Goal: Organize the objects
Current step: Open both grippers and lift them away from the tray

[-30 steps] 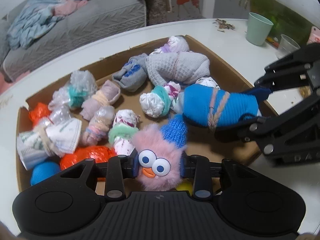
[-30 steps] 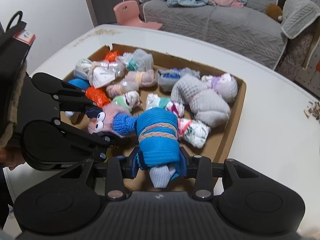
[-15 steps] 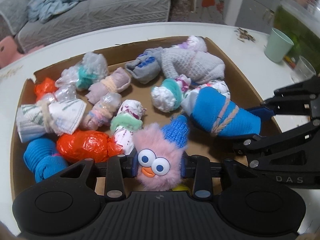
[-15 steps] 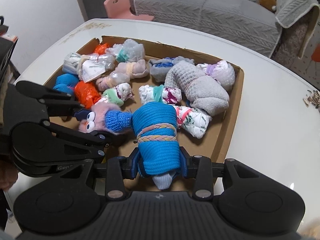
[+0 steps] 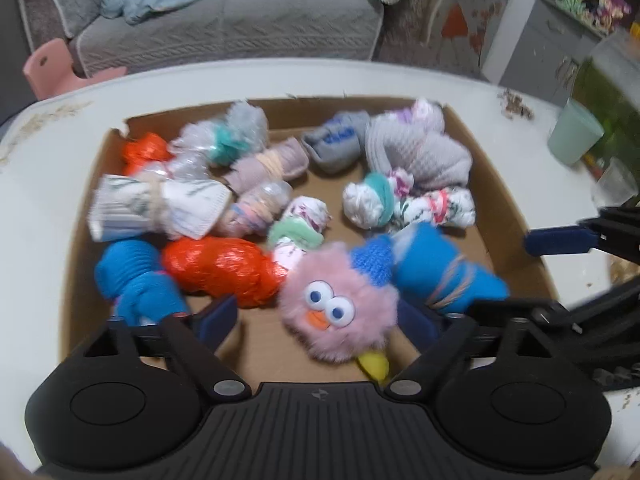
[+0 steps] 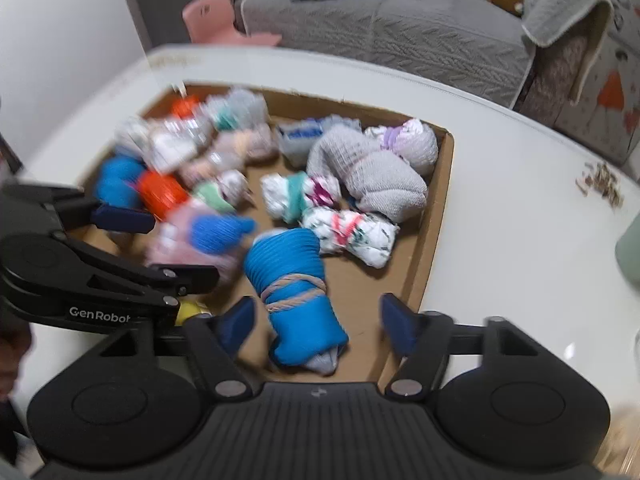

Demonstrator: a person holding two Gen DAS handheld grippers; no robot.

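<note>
A shallow cardboard box (image 5: pixel 500 184) (image 6: pixel 438 208) on the white table holds several rolled cloth and plastic bundles. My left gripper (image 5: pixel 320 316) is open; the pink furry toy with googly eyes (image 5: pixel 340 312) lies loose between its jaws in the box's near edge. It shows blurred in the right wrist view (image 6: pixel 188 244). My right gripper (image 6: pixel 316 320) is open; the blue roll tied with cord (image 6: pixel 296 296) lies loose between its jaws inside the box. That roll also shows in the left wrist view (image 5: pixel 440 276), beside the toy.
An orange bundle (image 5: pixel 220 268), a blue roll (image 5: pixel 136 280), a grey knit bundle (image 6: pixel 368 176) and white floral bundles (image 6: pixel 352 236) fill the box. A green cup (image 5: pixel 574 136) and a clear cup (image 5: pixel 616 184) stand right of it. A grey sofa (image 5: pixel 224 20) is behind the table.
Both grippers have opened and pulled back. The pink toy and the blue roll were let go and now lie in the box.
</note>
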